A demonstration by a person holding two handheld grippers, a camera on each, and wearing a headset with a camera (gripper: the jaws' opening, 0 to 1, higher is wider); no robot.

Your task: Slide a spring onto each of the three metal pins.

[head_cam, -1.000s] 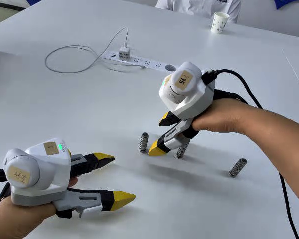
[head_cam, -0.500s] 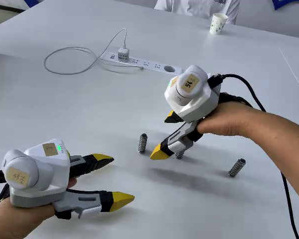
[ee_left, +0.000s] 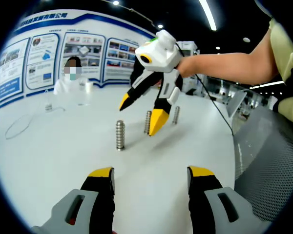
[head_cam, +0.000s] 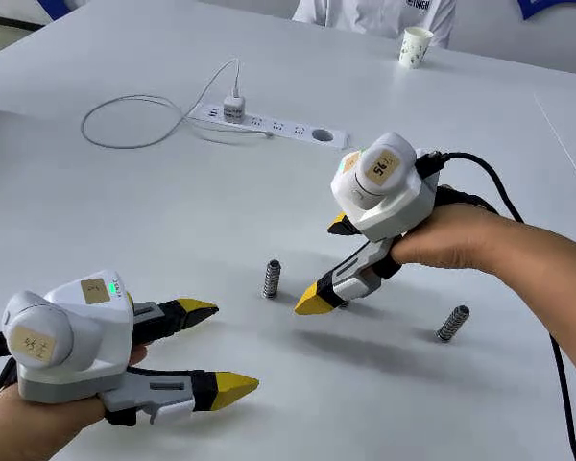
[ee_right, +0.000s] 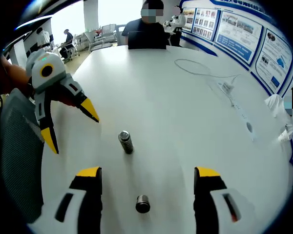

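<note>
1. The left gripper is held by a hand at the near edge of the white table, on the left side. Its jaws are wide apart and hold nothing.
2. Further in, about the middle of the table, a first spring stands upright, apart from both grippers.
3. A second spring stands well to the right of it.
4. The right gripper hangs above the table between these two, pointing down. Its jaws are spread wide and empty.
5. In the right gripper view, a third spring stands under the gap between the jaws, not gripped.
6. Beyond these lies a power strip with a looped cable.
7. A paper cup stands near the far edge.
</note>
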